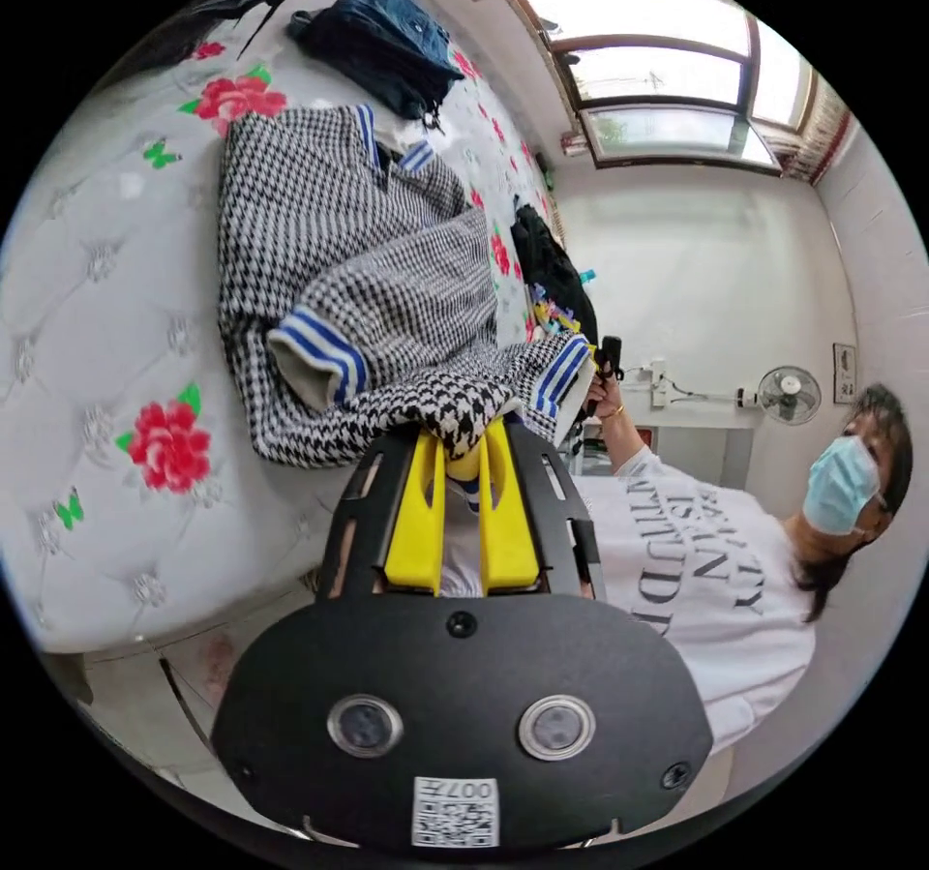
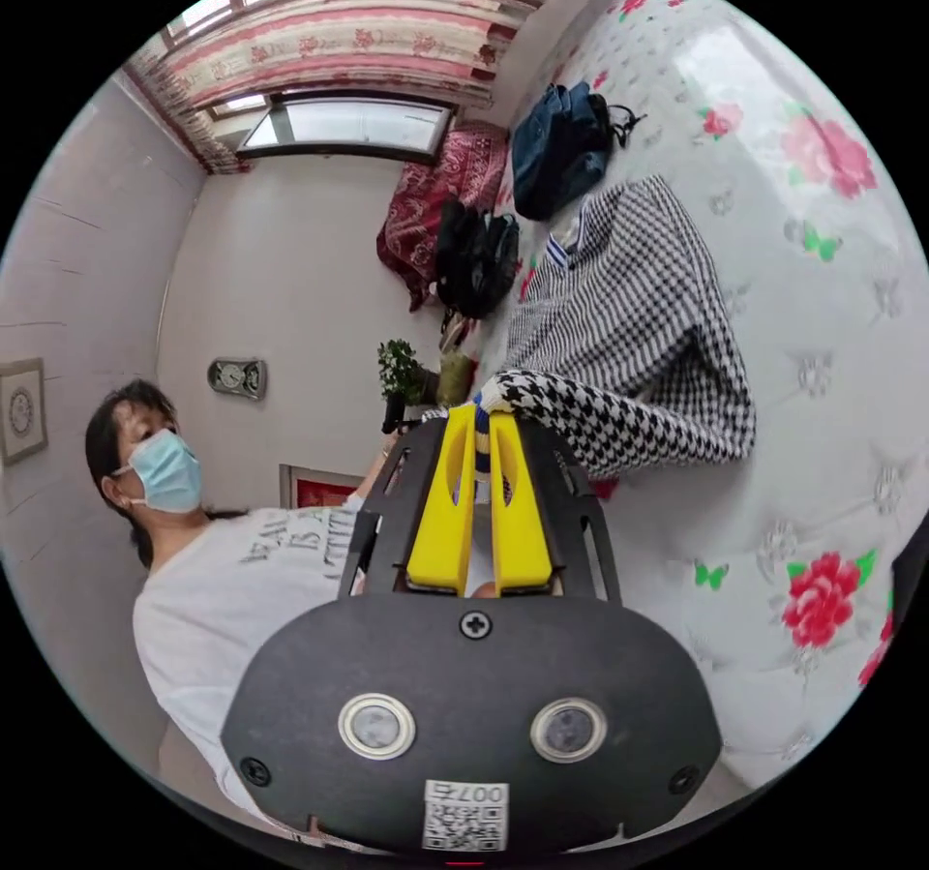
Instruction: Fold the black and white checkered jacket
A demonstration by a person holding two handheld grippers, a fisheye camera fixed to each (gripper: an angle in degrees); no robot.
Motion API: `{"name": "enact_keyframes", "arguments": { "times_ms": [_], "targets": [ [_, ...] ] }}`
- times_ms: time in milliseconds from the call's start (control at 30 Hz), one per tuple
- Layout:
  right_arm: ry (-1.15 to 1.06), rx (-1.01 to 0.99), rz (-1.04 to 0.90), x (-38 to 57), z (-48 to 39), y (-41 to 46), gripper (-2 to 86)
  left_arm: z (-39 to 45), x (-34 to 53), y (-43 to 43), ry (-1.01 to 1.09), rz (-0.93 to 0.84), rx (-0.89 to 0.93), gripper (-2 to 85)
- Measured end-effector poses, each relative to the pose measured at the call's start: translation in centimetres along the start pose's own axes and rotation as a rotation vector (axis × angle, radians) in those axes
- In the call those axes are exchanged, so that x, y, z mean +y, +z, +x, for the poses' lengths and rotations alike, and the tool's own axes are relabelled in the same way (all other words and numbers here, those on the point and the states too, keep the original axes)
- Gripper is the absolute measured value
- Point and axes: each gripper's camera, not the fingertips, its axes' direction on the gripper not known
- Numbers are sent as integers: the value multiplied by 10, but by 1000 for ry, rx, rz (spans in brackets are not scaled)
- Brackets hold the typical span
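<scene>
Yellow plastic jaws of my left gripper (image 1: 463, 454) pinch a bunched fold of the houndstooth jacket (image 1: 339, 260), and my right gripper (image 2: 481, 444) clamps its blue-striped ribbed hem. Woolly and coarse-woven, the jacket sprawls beyond on the quilted floral mattress (image 1: 106, 328), sleeves folded across, with a crumpled blue garment (image 1: 387, 38) further off

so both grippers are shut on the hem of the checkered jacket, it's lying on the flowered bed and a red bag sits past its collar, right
Not quite: the bag past the collar is dark blue, not red, as the left gripper view shows. The rest holds: the left gripper and the right gripper are each shut on the hem of the checkered jacket, which lies on the flowered bed.
</scene>
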Motion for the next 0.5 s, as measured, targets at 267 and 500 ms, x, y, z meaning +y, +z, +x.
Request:
{"name": "enact_keyframes", "arguments": {
  "times_ms": [267, 500],
  "targets": [
    [46, 262, 225, -189, 31, 14, 11, -62, -135, -24, -260, 494, -158, 114],
    [16, 477, 187, -137, 95, 3, 31, -102, -85, 19, -174, 432, -276, 140]
  ]
}}
